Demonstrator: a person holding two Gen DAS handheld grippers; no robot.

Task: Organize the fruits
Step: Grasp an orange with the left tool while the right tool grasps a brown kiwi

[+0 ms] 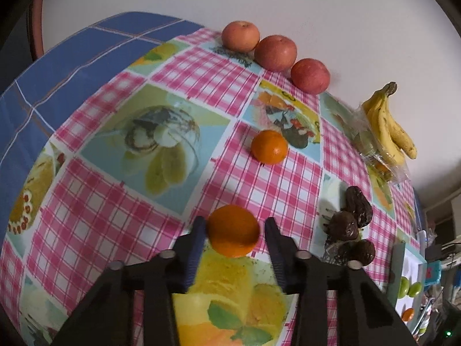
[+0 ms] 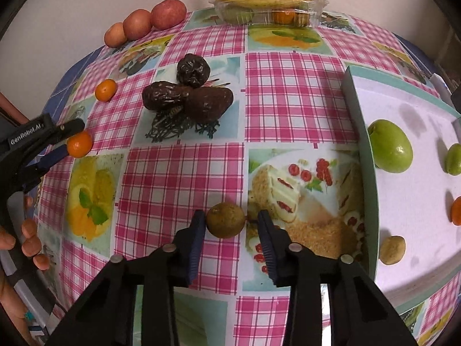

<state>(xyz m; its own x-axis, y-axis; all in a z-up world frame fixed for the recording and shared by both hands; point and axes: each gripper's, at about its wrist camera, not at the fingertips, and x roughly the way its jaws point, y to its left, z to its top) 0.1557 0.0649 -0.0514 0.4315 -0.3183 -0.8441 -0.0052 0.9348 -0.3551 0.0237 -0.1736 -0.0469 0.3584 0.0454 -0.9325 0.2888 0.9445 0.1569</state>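
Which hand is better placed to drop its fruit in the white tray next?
Probably the right: its tool brackets the brown fruit beside the tray. The left tool, at an orange, is farther away.

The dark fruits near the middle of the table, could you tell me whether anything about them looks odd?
Yes: the three dark fruits look shrivelled and wrinkled, almost black, heaped together on a dark mesh scrap, unlike the smooth apples lined along the wall.

A pink-checked tablecloth (image 2: 184, 173) (printed with dessert pictures) overlies a blue cloth (image 1: 57, 66), possibly bedding; white wall (image 1: 317, 5) behind.
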